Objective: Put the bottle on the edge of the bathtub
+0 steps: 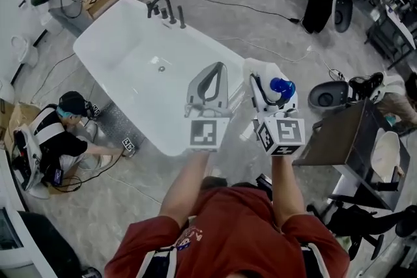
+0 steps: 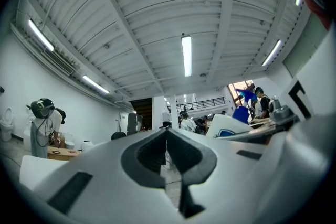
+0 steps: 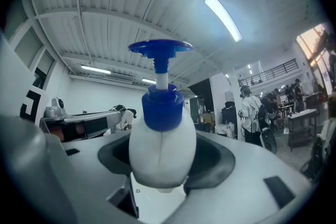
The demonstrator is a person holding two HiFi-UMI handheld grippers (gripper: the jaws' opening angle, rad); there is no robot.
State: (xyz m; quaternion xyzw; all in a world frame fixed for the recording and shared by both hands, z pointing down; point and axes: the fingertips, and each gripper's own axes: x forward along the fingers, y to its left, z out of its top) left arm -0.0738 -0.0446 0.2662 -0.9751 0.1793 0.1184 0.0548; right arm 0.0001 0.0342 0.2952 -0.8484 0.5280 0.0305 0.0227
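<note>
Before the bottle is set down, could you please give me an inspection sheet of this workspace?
Surface: white freestanding bathtub on grey stone-look floor, dark metal faucet at its far end.
Job's things: white plastic pump bottle with blue pump head, held in the air, not yet on the tub's edge.
Clutter: nothing seen in the tub.
Grippers: right gripper shut on the bottle; left gripper shut, empty.
Cables: black cable across the floor beyond the tub.
Surroundings: crouching person in a black cap beside the tub; dark table at right.
</note>
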